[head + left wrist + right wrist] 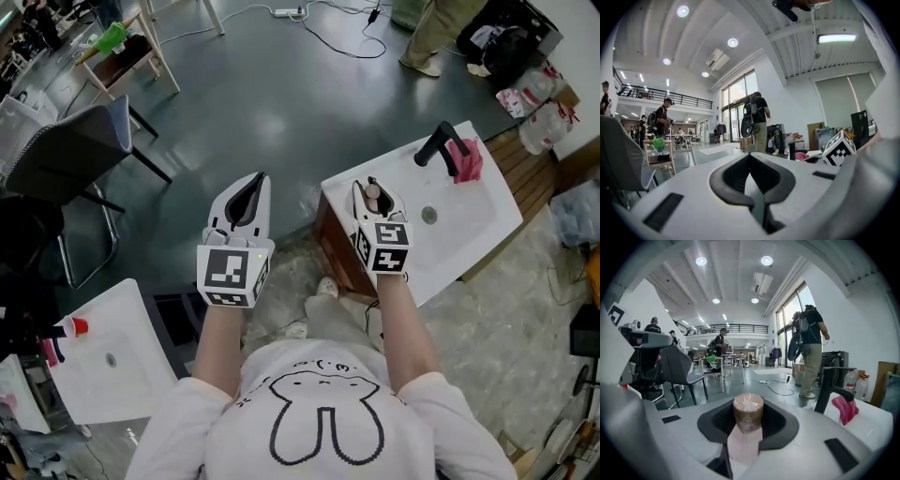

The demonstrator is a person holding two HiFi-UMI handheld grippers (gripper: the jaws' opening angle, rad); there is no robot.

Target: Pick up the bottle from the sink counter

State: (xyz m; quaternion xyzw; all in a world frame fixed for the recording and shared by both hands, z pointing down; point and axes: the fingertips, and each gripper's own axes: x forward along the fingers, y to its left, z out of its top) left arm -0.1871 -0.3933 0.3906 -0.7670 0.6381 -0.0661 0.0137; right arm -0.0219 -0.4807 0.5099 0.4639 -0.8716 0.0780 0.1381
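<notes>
Close under the head camera is the white shirt (323,412), and from it both arms reach forward. The right gripper (373,194) is closed on the bottle (748,413). Its two pads press the pink body from both sides, and the brown cap stands above them. The bottle is upright, probably so that nothing can run out and so that the pads hold the straight part and not the cap. It is over the near left corner of the sink counter (478,202), well apart from the black faucet (439,145) and the pink cloth (467,159) beside it. I think the bottle is already off the counter, but no view shows the gap under it.

The left gripper (251,187) is over the floor, left of the counter, and it touches nothing. Its jaws are together with nothing between them. It has no work in this task, so I judge it is held to the side only to leave room for the right one.
</notes>
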